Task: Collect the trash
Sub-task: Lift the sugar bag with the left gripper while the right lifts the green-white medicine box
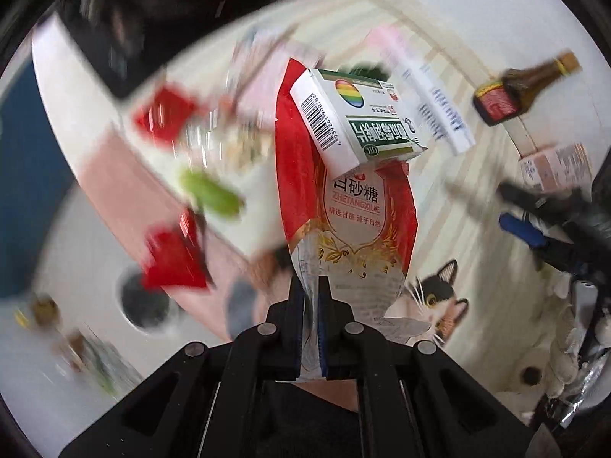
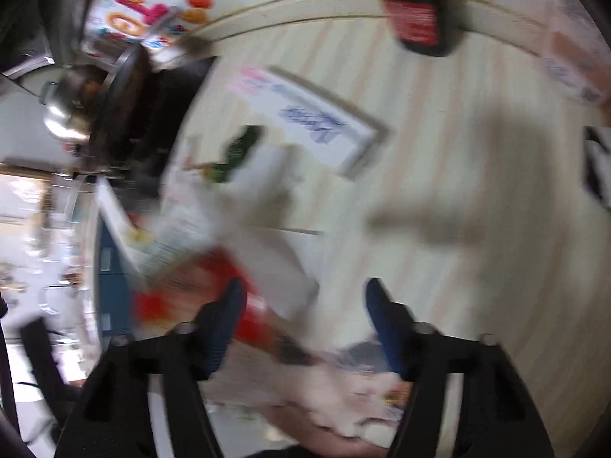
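Bag, red and white sugar packaging (image 1: pixel 345 206), sits clenched at its bottom edge in the left gripper (image 1: pixel 312 305), long axis running straight out from the tongs and up the left wrist view. A white and green medicine box (image 1: pixel 357 116) rests tilted against the bag's far end, touching it; can't tell if it's stuck on or just riding there. Print on the bag reads 白砂糖 w/ "ZHETANGXILIE" under it, then 精选甘蔗 源于自然. Box shows a rainbow disc logo and a barcode; its big green characters are upside down and not fully legible. Behind, blurred: dark sauce bottle (image 1: pixel 525 87) w/ red label, a white leaflet (image 1: pixel 439 107), a cardboard box (image 1: pixel 553 166), all lying on the pale striped table (image 1: pixel 469 229). Right gripper (image 1: pixel 523 225) shows at the right edge, close by.

Right wrist view is heavily smeared. Right gripper (image 2: pixel 305 305) is released, jaws wide apart, nothing between them. Red and white bag (image 2: pixel 229 286) and a white item lie just left of the tongs, so prob. the left hand is the one that carries on w/ the bag. Sauce bottle (image 2: pixel 416 11) well apart at top, leaflet (image 2: pixel 313 122) mid-table, blue writing unreadable.
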